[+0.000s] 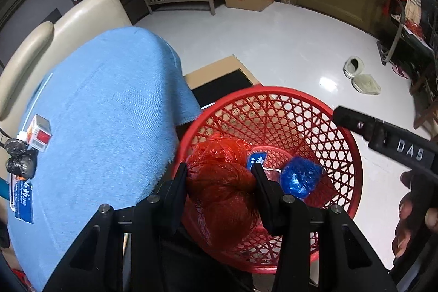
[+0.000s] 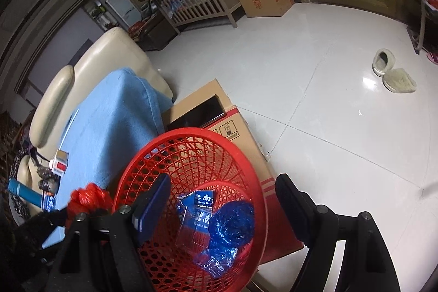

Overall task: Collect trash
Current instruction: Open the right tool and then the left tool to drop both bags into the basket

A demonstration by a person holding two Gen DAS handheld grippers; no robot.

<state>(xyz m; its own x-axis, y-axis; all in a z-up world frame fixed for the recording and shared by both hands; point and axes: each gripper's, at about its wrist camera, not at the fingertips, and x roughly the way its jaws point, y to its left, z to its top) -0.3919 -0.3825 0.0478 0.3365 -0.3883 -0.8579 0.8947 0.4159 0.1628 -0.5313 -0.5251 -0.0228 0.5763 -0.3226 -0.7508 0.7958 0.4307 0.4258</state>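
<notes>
A sofa point(image 1: 82, 10) covered by a blue towel point(image 1: 104, 111) fills the left of both views, and just beside its edge a red basket point(image 1: 353, 155) stands on a cardboard box point(image 2: 246, 138) on the white floor point(image 2: 328, 67). In the basket already lie a crumpled blue bag point(image 1: 301, 178) and a blue packet point(image 2: 204, 200). The left gripper point(image 1: 219, 171) is over the basket's near side, its fingers point(image 1: 179, 182) closed on a bunched red bag point(image 1: 221, 190) whose bulk hangs downward between and below them, inside the rim; opening looks like all that is needed to drop it. The right gripper point(image 2: 221, 199) hovers above the same basket with its fingers point(image 2: 154, 199) spread wide and nothing between them. More trash sits well apart on the towel at the far left: a small red and white box point(image 1: 41, 132), two black crumpled lumps point(image 1: 20, 158) and a blue wrapper point(image 1: 23, 197). That cluster lies to the left of both grippers, so the left one is probably nearer once it is free.
</notes>
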